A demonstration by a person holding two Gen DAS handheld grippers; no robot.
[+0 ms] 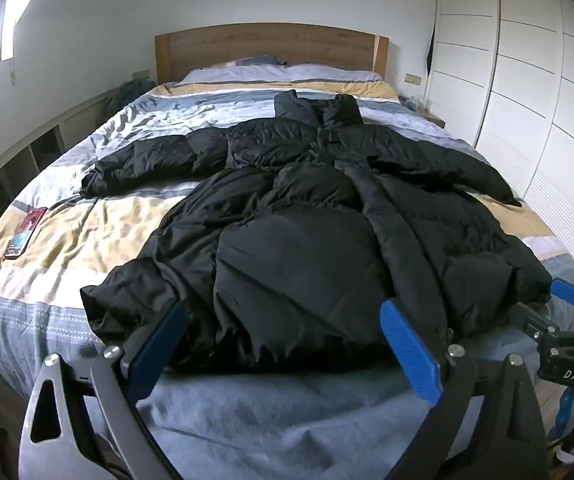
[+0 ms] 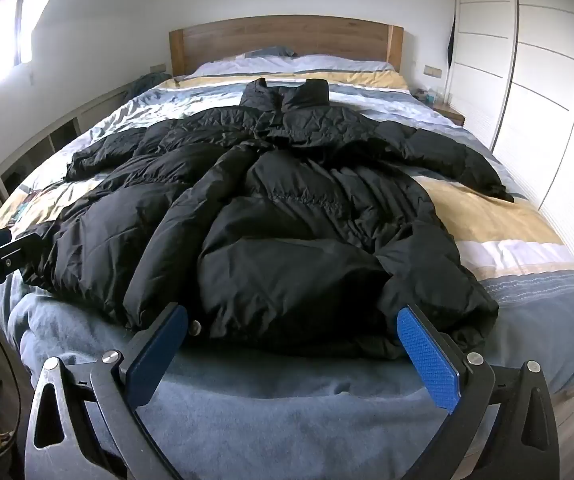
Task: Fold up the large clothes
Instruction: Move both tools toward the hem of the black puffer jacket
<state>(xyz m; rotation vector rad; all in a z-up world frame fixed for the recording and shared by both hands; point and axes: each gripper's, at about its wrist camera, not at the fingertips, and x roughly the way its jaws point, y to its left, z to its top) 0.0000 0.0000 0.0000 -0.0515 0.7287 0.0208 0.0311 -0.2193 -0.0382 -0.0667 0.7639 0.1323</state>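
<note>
Left wrist view: black puffer coat [image 1: 307,216] spread front-up on striped bed [image 1: 99,232], collar toward headboard [image 1: 271,46], sleeves out sideways, hem bunched at near edge. Left gripper [image 1: 283,320] jaws wide apart, empty, hovering just short of hem. Phone [image 1: 26,232] near bed's left edge, well apart from coat.

Right wrist view: right gripper [image 2: 291,324] likewise spread, holding nothing, over hem. Risk: slick, thick padding may slip from pinch; uneven grabs would skew fold.

Black coat [image 1: 307,216] across striped bed [image 1: 87,236]
</note>
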